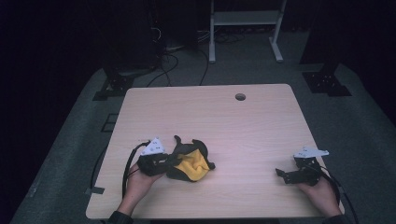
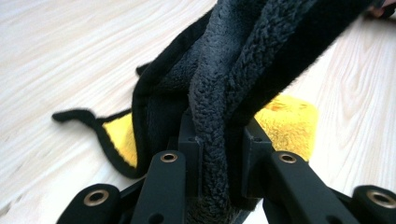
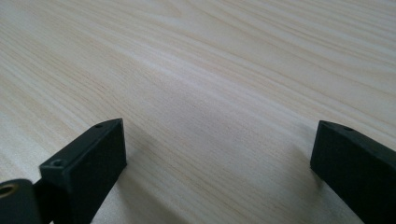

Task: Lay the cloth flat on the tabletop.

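A crumpled black and yellow fleece cloth (image 1: 190,163) lies on the wooden table (image 1: 219,116) at the front left. My left gripper (image 1: 164,162) is shut on the cloth's left edge. In the left gripper view a thick fold of the dark fleece cloth (image 2: 219,93) is pinched between the two jaws of my left gripper (image 2: 218,149), with its yellow side showing behind them. My right gripper (image 1: 281,174) rests at the front right of the table, apart from the cloth. In the right gripper view my right gripper (image 3: 217,149) stands open over bare wood.
A round cable hole (image 1: 240,97) sits near the table's far edge. Beyond the table stand a white metal frame (image 1: 245,21) and dark stand bases (image 1: 326,83) on grey carpet, with cables on the floor.
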Action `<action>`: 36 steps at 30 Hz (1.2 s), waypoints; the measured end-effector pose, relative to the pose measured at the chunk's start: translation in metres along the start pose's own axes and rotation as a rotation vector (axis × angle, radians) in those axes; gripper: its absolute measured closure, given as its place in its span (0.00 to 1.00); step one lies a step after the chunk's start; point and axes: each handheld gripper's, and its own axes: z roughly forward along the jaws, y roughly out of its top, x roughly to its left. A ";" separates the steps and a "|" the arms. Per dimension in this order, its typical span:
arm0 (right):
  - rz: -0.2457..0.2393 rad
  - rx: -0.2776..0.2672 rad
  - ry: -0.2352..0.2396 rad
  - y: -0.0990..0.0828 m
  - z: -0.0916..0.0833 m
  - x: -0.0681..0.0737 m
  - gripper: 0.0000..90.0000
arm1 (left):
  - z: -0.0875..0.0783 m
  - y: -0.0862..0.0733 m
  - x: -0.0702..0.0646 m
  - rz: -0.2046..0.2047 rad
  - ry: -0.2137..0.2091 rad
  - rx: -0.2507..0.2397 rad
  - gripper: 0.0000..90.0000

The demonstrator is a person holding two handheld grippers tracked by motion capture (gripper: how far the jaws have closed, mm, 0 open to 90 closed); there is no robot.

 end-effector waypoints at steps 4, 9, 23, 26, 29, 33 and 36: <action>0.001 0.000 0.000 0.000 0.000 0.000 0.03 | 0.010 0.010 -0.005 0.010 -0.026 -0.010 0.83; 0.000 0.000 0.000 0.000 0.000 0.000 0.03 | 0.028 0.027 -0.013 0.011 -0.077 -0.039 0.83; 0.000 0.000 0.000 0.000 0.000 0.000 0.03 | 0.085 0.054 -0.033 0.022 -0.183 -0.034 0.82; 0.000 0.000 0.000 0.000 0.000 0.000 0.03 | 0.088 0.057 -0.035 0.028 -0.186 -0.042 0.74; 0.000 0.000 0.000 0.000 0.000 0.000 0.03 | 0.087 0.064 -0.038 0.054 -0.164 -0.060 0.64; 0.000 0.000 0.000 0.000 0.000 0.000 0.03 | 0.087 0.070 -0.040 0.068 -0.153 -0.075 0.56; 0.000 0.000 0.000 0.000 0.000 0.000 0.03 | 0.086 0.077 -0.043 0.085 -0.145 -0.084 0.49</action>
